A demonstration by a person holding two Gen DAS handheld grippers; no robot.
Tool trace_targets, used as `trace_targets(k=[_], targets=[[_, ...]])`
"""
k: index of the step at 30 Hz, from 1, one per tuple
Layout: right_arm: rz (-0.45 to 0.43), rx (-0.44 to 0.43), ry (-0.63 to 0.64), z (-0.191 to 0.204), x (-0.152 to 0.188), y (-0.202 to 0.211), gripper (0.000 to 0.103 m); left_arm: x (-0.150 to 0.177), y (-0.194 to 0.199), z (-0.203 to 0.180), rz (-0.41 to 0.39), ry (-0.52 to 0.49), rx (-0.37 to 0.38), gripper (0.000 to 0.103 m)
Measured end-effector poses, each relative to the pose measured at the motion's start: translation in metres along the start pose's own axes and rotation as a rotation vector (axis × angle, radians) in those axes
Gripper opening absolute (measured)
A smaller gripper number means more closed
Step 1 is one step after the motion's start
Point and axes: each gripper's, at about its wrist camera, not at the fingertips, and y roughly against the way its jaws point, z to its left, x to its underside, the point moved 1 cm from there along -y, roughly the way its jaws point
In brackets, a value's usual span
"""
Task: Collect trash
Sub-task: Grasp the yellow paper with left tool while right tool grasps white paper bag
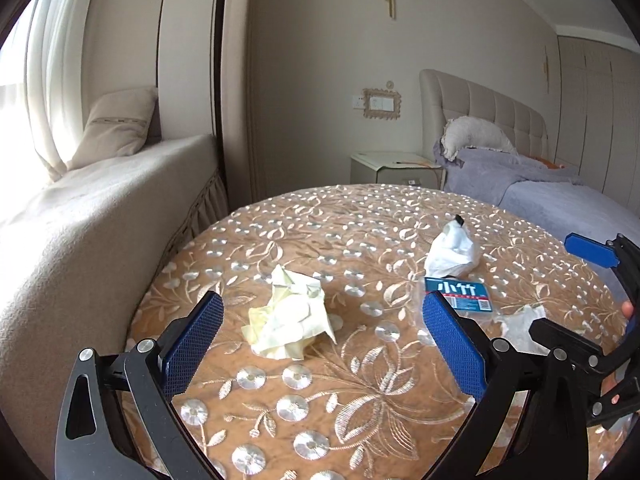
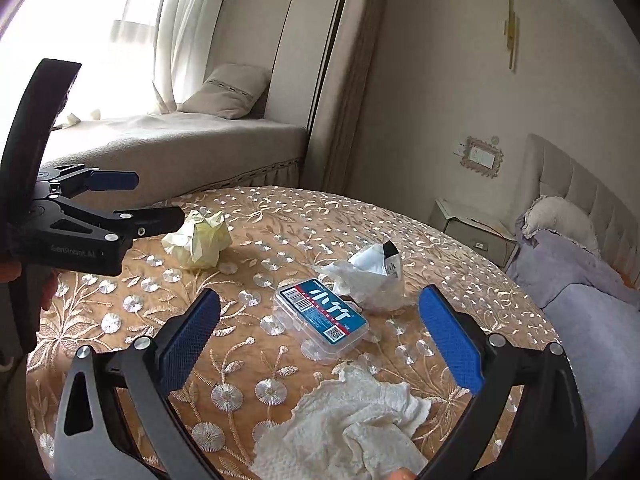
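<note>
A crumpled yellow paper [image 1: 290, 316] lies on the round embroidered table [image 1: 320, 400], between the fingers of my open left gripper [image 1: 324, 320], slightly ahead of the tips. It also shows in the right wrist view [image 2: 198, 242], beside the left gripper [image 2: 148, 204]. A clear plastic box with a blue label [image 2: 322, 316] lies ahead of my open right gripper [image 2: 320, 320]. A crumpled white tissue [image 2: 344, 428] lies between the right gripper's fingers, close to the camera. A crumpled white plastic wrapper [image 2: 370, 276] lies behind the box. The right gripper [image 1: 576, 292] shows at the left wrist view's right edge.
A cushioned window seat with a pillow [image 1: 116, 128] stands left of the table. A bed with a purple blanket [image 1: 540, 184] and a bedside cabinet [image 1: 388, 166] stand behind it. The table [image 2: 280, 392] fills the foreground.
</note>
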Motion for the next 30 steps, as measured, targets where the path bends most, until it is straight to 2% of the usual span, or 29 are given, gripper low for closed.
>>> trace_targets(k=[3, 6, 10, 13, 15, 16, 17, 20, 23, 30], targets=[[0.006, -0.015, 0.007, 0.003, -0.001, -0.012, 0.099, 0.0, -0.023, 0.011, 0.05, 0.019, 0.008, 0.098], [0.017, -0.032, 0.006, 0.004, -0.002, -0.019, 0.099, 0.002, -0.043, 0.017, 0.089, 0.011, -0.027, 0.098], [0.035, -0.022, 0.023, 0.005, -0.002, -0.028, 0.099, 0.002, -0.066, 0.027, 0.138, 0.028, -0.033, 0.098], [0.046, -0.014, 0.038, 0.004, -0.004, -0.036, 0.099, 0.0, -0.083, 0.032, 0.182, 0.03, -0.015, 0.098], [0.051, -0.009, 0.043, 0.003, -0.006, -0.041, 0.099, 0.0, -0.094, 0.034, 0.217, 0.038, 0.033, 0.097], [0.052, -0.004, 0.042, 0.001, -0.007, -0.043, 0.099, 0.0, -0.098, 0.032, 0.233, 0.036, 0.047, 0.094], [0.051, -0.001, 0.04, 0.0, -0.008, -0.045, 0.099, 0.0, -0.102, 0.032, 0.247, 0.035, 0.061, 0.082], [0.056, 0.001, 0.046, -0.002, -0.01, -0.049, 0.099, -0.001, -0.108, 0.03, 0.26, 0.037, 0.093, 0.06], [0.057, 0.012, 0.066, -0.002, -0.013, -0.05, 0.099, -0.002, -0.11, 0.027, 0.263, 0.032, 0.125, 0.049], [0.06, 0.032, 0.08, -0.01, -0.017, -0.06, 0.099, -0.014, -0.087, 0.016, 0.181, -0.002, 0.099, 0.047]])
